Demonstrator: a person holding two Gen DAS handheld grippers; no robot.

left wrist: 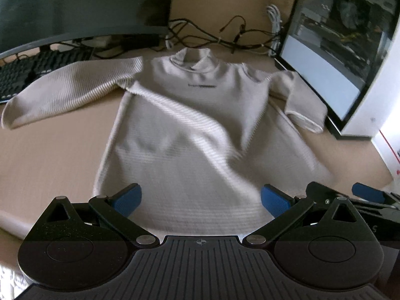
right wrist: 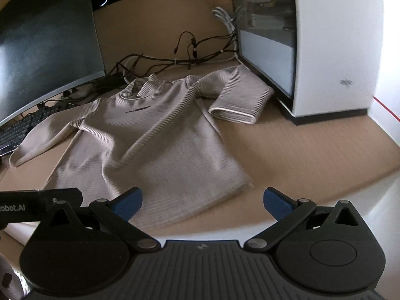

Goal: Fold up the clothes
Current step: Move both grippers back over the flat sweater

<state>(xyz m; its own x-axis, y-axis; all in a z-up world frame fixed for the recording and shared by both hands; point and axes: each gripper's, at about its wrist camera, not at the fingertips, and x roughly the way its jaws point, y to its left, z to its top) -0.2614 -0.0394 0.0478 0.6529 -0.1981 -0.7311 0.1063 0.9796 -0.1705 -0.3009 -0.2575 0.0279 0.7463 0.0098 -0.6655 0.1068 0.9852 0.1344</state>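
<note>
A beige ribbed sweater (left wrist: 190, 130) lies spread flat on the tan desk, collar at the far side, hem nearest me. Its left sleeve (left wrist: 67, 92) stretches out toward the keyboard. Its right sleeve (left wrist: 302, 105) is bent against the PC case. My left gripper (left wrist: 201, 202) is open and empty just above the hem. My right gripper (right wrist: 202, 203) is open and empty over the hem's right corner; the sweater (right wrist: 150, 135) fills the middle of that view. The right gripper also shows in the left wrist view (left wrist: 367, 195) at the lower right.
A curved monitor (left wrist: 75, 7) and a black keyboard (left wrist: 32, 72) stand at the back left. A white PC case with a glass side (right wrist: 325, 45) stands at the back right. A tangle of cables (left wrist: 220, 37) lies behind the collar. The desk's front edge (right wrist: 325, 200) runs close to the grippers.
</note>
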